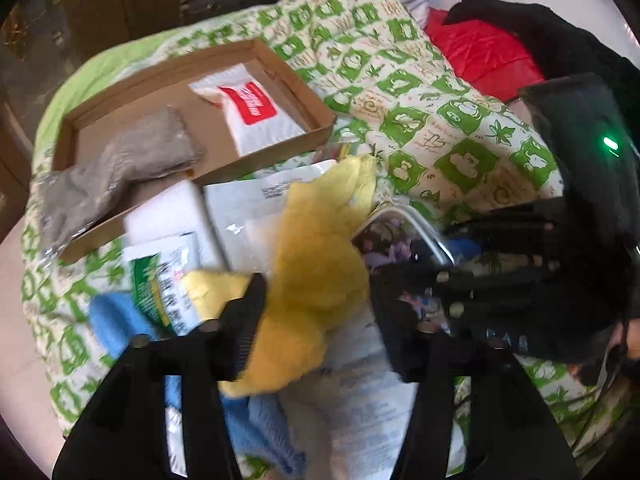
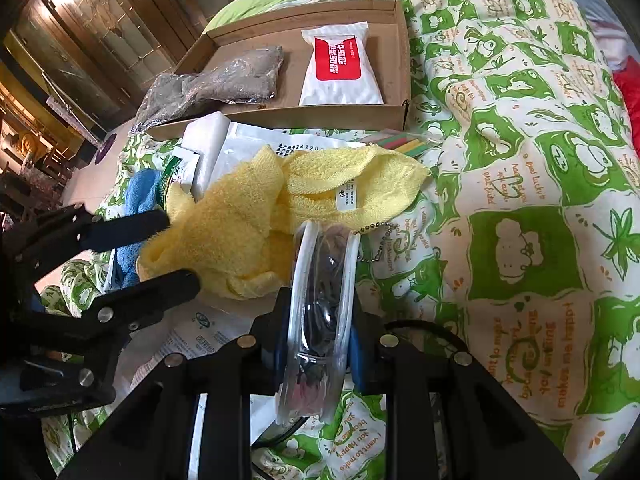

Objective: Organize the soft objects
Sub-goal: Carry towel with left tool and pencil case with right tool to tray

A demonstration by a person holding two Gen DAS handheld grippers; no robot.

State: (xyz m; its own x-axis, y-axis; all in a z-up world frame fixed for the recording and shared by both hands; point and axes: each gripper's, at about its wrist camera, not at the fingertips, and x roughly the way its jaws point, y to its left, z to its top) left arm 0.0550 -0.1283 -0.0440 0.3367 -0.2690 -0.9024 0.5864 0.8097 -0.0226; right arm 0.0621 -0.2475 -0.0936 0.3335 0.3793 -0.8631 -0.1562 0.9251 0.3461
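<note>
A green-and-white patterned quilt (image 2: 520, 168) covers the bed across the right and lower parts of both views. In the upper left of the right wrist view stands dark wooden furniture with glass doors (image 2: 80, 40). In the upper right of the left wrist view, a red padded fabric (image 1: 480, 52) lies beyond the quilt.
</note>
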